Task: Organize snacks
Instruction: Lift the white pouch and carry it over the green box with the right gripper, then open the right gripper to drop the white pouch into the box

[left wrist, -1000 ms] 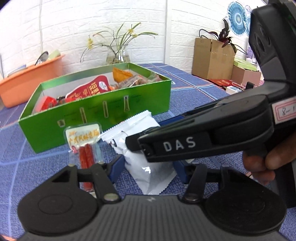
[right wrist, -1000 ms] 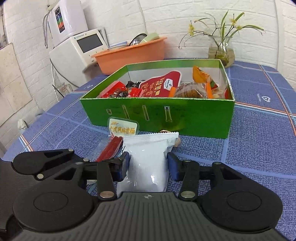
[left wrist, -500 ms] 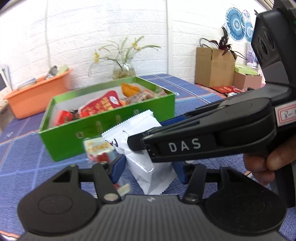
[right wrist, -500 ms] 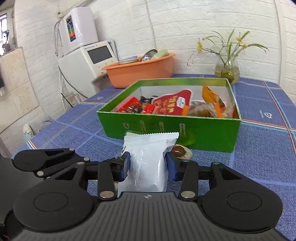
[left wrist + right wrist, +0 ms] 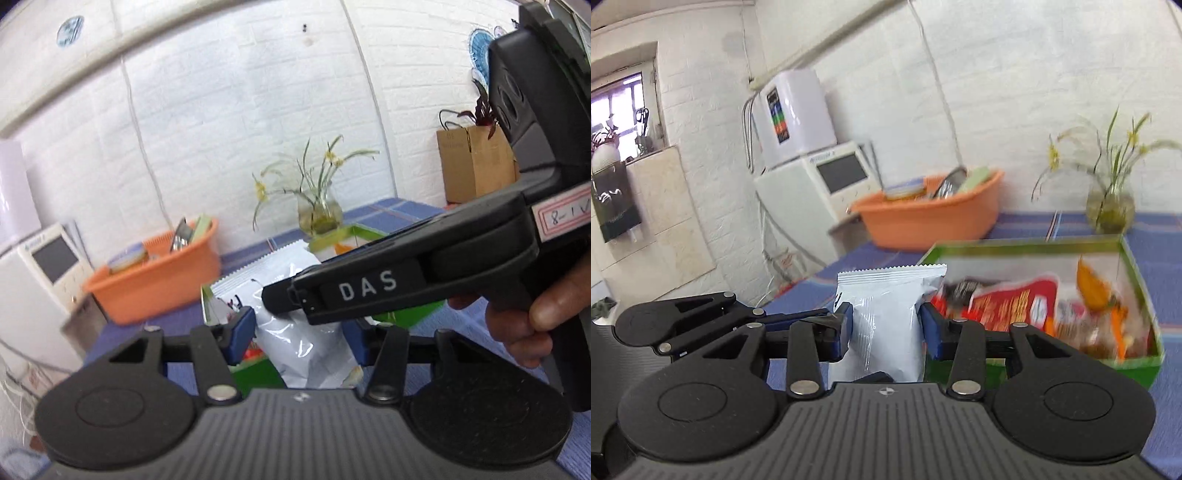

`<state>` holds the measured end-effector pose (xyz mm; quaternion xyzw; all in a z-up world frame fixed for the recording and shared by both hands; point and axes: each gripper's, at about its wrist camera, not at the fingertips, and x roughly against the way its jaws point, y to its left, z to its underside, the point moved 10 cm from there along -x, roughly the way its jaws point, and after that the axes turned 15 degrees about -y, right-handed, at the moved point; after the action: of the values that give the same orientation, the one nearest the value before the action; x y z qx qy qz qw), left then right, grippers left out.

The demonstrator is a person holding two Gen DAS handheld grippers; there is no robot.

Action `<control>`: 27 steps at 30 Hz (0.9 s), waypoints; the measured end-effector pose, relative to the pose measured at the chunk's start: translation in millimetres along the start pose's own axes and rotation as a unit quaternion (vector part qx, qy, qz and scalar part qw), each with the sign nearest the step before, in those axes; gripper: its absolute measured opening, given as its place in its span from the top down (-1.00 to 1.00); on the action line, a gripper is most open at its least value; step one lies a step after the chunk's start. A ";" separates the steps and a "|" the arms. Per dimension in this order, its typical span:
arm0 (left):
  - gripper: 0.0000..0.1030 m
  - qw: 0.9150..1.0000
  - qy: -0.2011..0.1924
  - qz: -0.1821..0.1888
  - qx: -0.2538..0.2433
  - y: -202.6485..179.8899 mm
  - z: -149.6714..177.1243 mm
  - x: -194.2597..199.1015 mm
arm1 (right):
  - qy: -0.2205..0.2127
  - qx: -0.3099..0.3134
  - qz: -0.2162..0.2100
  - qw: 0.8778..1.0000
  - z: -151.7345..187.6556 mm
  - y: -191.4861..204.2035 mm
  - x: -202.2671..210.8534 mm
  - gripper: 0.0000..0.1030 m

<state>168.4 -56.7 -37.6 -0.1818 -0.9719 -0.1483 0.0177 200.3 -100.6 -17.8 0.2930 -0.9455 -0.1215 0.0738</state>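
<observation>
Together, the 2 grippers carry 1 white snack packet (image 5: 886, 317) in the air. The right gripper (image 5: 886, 330) has just been closing, its pads pressing the packet's sides. The left gripper (image 5: 301, 334) also narrowed; its grip on the packet looks firm, though partly hidden. Ahead and right of the right gripper sits the green box (image 5: 1141, 369) of snacks.

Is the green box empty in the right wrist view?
No, the green box holds several snack packs, among them a red packet.
</observation>
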 end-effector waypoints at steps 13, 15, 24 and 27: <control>-0.01 0.999 -0.032 -0.002 0.030 9.5 -22.5 -74.2 | -0.087 -0.025 0.063 0.994 -41.2 -56.2 -24.0 0.18; -0.01 0.999 -0.009 0.002 0.036 11.0 -9.7 -89.9 | -0.073 -0.038 0.069 0.994 -30.1 -65.9 -33.4 0.18; -0.01 0.997 0.035 -0.005 0.062 21.2 23.8 -104.7 | -0.069 -0.091 0.111 0.987 -13.4 -109.1 -27.5 0.15; -0.11 0.997 0.029 -0.009 0.064 23.7 22.6 -105.1 | -0.067 -0.081 0.114 0.988 -13.5 -109.5 -26.9 0.13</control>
<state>275.5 -65.6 -61.8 -0.1672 -0.9801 -0.0909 0.0560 283.8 -175.2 -36.5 0.1672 -0.9626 -0.2076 0.0474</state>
